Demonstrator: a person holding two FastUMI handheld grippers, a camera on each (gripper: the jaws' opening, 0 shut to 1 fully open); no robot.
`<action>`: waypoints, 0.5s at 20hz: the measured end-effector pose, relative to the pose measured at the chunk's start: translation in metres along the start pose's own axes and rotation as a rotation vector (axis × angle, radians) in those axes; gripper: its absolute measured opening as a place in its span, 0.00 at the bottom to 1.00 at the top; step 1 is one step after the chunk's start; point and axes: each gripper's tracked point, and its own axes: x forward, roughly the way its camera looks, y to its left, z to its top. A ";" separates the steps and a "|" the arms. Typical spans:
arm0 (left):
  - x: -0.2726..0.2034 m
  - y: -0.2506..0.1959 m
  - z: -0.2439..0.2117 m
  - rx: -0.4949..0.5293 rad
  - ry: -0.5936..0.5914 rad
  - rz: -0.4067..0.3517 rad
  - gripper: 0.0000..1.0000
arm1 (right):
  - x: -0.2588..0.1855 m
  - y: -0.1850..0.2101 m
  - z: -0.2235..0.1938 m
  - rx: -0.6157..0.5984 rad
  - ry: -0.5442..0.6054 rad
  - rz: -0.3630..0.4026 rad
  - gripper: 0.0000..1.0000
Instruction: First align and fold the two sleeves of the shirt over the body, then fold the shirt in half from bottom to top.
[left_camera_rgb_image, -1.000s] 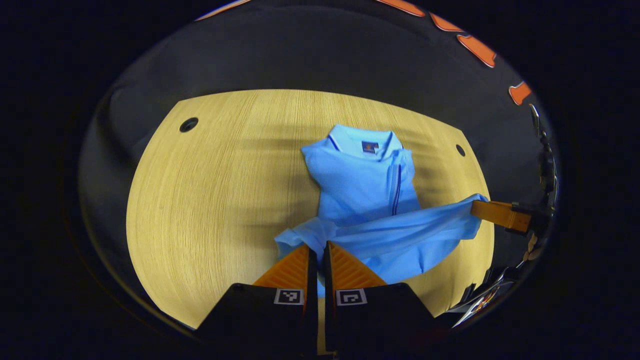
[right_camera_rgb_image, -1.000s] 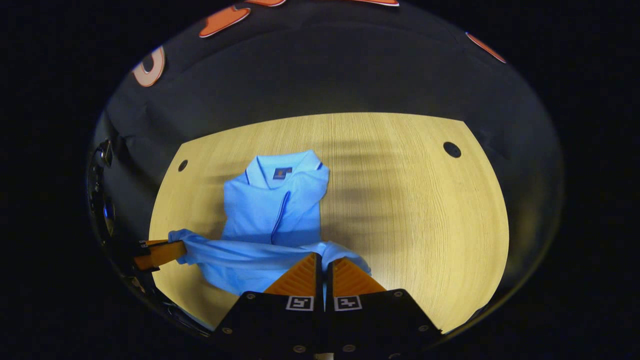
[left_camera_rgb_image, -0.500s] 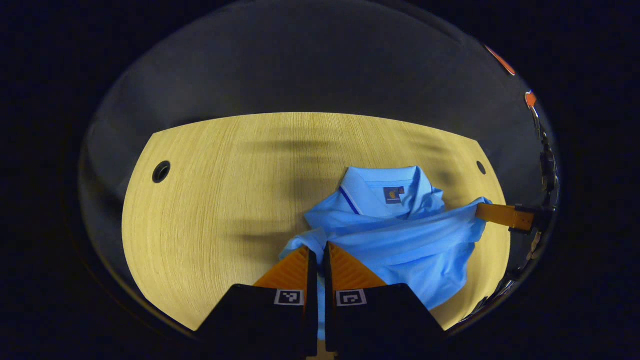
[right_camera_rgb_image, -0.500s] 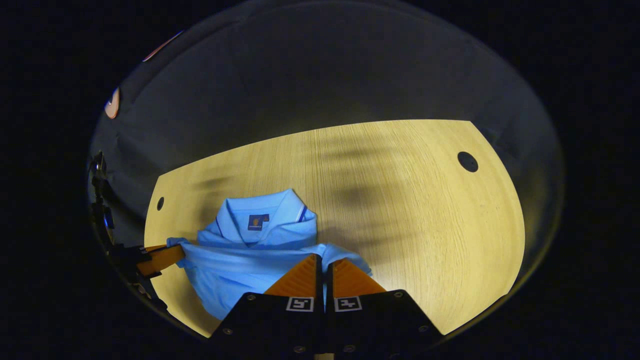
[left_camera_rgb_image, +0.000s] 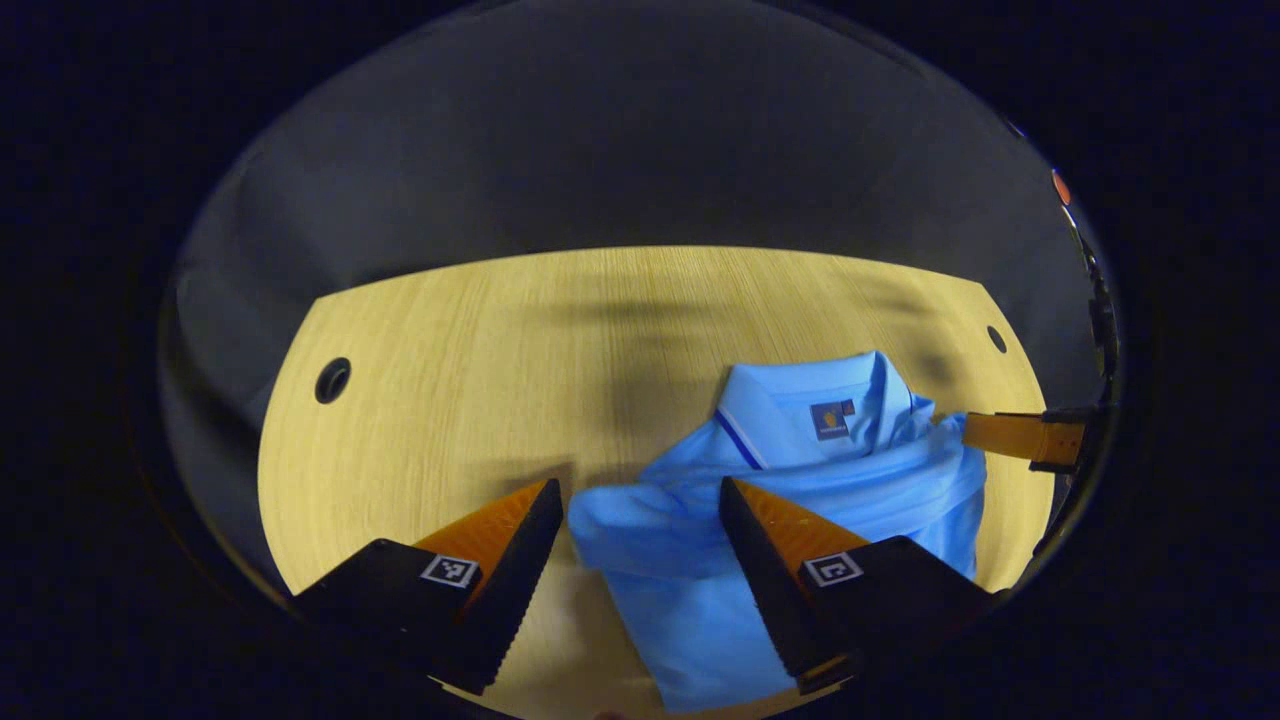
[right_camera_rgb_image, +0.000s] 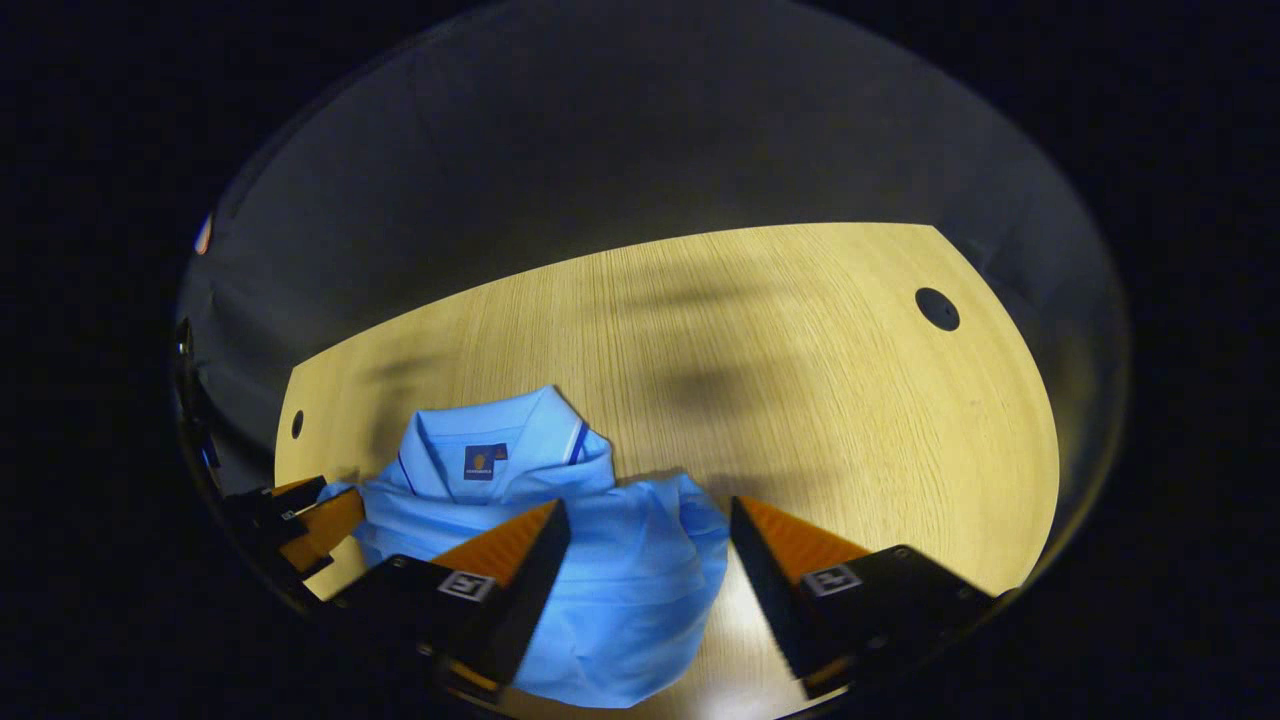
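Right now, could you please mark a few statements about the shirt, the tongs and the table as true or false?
1. The left tongs are open. True.
2. The right tongs are clamped on the hem. False: their fingers stand apart, the cloth loose between them.
3. The shirt lies folded with its hem up near the collar. True.
4. The shirt hangs off the table edge. False: it lies on the tabletop.
5. The collar is covered by the fold. False: it shows above the fold in both views.
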 end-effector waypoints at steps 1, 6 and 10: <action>-0.009 0.001 0.005 -0.003 -0.027 0.008 1.00 | -0.008 0.001 0.005 -0.011 -0.018 0.000 1.00; -0.082 0.001 0.043 -0.027 -0.203 0.029 1.00 | -0.075 0.009 0.029 -0.030 -0.158 0.037 0.99; -0.168 -0.005 0.064 -0.038 -0.351 0.024 1.00 | -0.152 0.013 0.042 -0.076 -0.327 0.057 0.99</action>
